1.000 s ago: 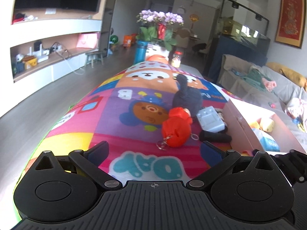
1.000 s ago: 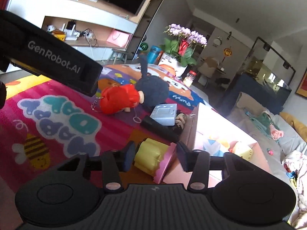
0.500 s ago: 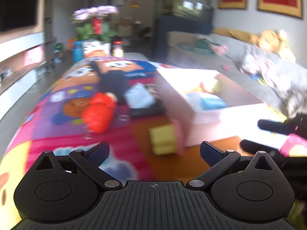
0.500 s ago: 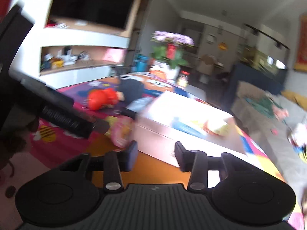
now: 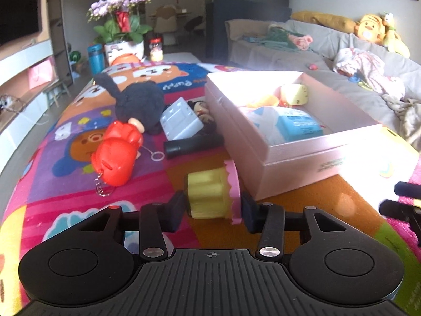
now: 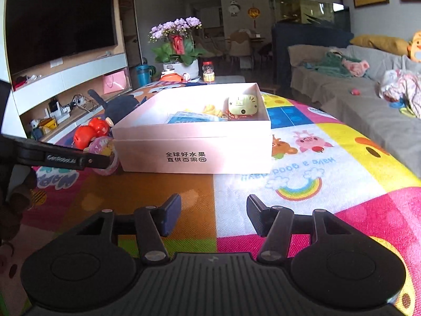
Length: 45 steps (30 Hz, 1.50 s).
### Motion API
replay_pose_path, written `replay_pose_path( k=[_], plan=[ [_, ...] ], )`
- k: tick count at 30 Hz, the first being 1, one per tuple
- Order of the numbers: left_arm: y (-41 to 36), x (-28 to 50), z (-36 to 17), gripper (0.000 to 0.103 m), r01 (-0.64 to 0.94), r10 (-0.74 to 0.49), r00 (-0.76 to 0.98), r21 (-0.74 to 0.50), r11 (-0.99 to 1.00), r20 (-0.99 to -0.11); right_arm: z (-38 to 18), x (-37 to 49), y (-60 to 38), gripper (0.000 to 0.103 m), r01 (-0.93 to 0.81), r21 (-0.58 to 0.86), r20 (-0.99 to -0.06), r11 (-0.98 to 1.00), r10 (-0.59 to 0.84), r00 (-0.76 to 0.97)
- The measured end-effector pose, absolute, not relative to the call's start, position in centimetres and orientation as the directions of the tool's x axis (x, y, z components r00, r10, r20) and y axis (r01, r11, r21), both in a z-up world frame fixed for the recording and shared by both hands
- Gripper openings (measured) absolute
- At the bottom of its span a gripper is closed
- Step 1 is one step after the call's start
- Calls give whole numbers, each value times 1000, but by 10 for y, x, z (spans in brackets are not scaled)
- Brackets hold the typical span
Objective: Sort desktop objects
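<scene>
A yellow toy cupcake with a pink frill lies on its side on the play mat, next to the pink box. My left gripper is closed around it, one finger on each side. My right gripper is open and empty, low over the mat in front of the box. The box holds a blue pack and a yellow toy. A red toy with a key chain, a black plush, a pale blue block and a black tube lie left of the box.
The colourful play mat covers the table. A flower pot, a blue bottle and a jar stand at the far end. A grey sofa runs along the right. Shelves under a TV are on the left.
The right gripper let go of the cupcake, drew back and swung right to face the box front. The left gripper swung right, moved in and closed on the cupcake.
</scene>
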<state>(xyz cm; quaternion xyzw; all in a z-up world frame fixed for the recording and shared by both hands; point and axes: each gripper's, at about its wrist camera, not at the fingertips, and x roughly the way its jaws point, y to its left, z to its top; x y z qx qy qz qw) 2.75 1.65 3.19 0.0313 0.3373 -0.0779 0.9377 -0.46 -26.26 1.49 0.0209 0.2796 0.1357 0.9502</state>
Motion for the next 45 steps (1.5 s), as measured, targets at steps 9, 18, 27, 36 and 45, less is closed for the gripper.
replay_pose_path(
  k=[9,18,27,36,45],
  plan=[
    [-34,-14,47,47,436,-433,652,-160,886,-622,19,3,-289,63,-95,203,-516,975,188,836],
    [-30,0,27,50,389,-473,601,-281,877,-644,11,11,-305,69,-31,288,-545,957,190,817],
    [15,4,37,69,258,-368,693,-264,929,-619,15,4,-288,79,-99,205,-522,974,194,830],
    [46,8,38,87,161,-279,741,-241,957,-612,32,-23,-206,82,-499,-47,-494,865,414,765],
    [67,24,40,88,82,-129,803,-106,991,-582,21,29,-165,43,-515,11,-598,857,419,684]
  ],
)
